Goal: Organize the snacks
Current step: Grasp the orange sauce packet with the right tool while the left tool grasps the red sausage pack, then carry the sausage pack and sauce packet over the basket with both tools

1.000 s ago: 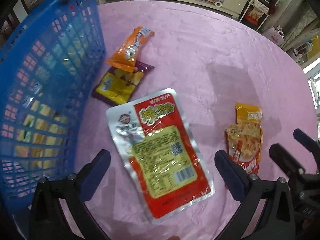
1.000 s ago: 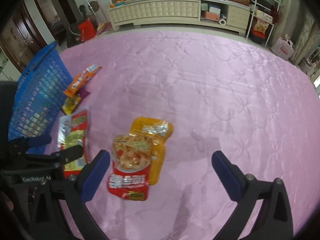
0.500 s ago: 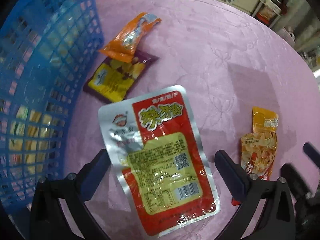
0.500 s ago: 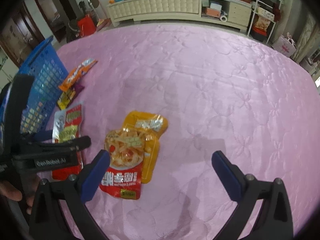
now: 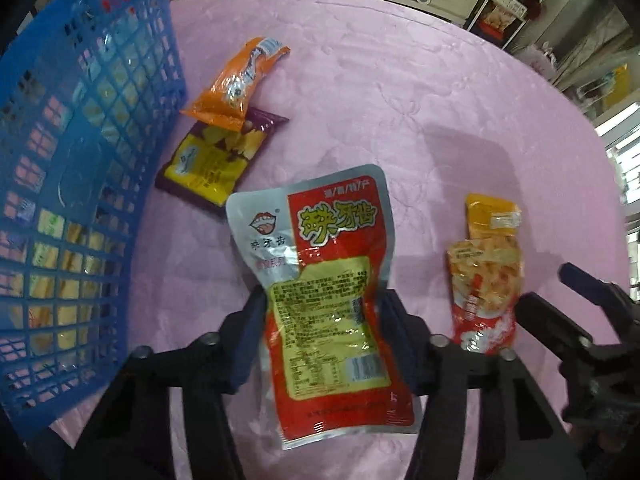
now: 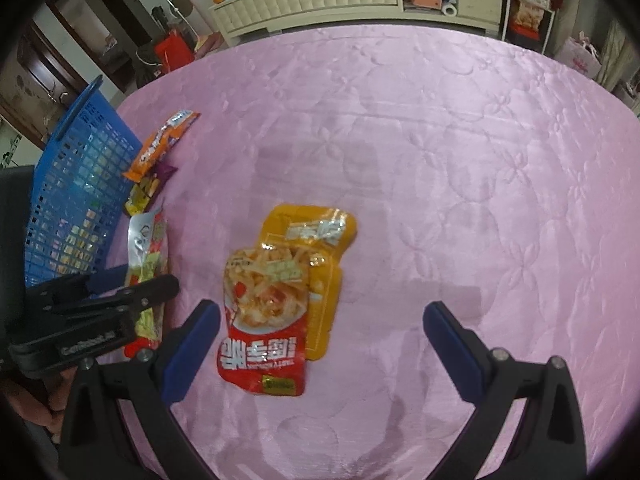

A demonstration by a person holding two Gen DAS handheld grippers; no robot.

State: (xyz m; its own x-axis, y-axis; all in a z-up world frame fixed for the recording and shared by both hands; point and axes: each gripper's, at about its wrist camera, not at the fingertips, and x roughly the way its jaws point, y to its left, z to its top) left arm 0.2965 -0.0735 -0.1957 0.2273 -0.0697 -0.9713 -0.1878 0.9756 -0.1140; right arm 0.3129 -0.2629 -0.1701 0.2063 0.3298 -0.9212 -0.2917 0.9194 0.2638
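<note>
As the left gripper (image 5: 322,316) is closing on the red-and-silver snack pouch (image 5: 320,280) lying on the pink tablecloth (image 5: 400,100) beside the blue basket (image 5: 80,160), the slick foil is risking buckling or slipping free. The right gripper (image 6: 320,332) is hovering with jaws apart. Five loose packets are showing; one basket.

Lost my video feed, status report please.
Left gripper closing on red-silver snack pack. Right gripper open over noodle pouch. Nothing blocking.
</note>
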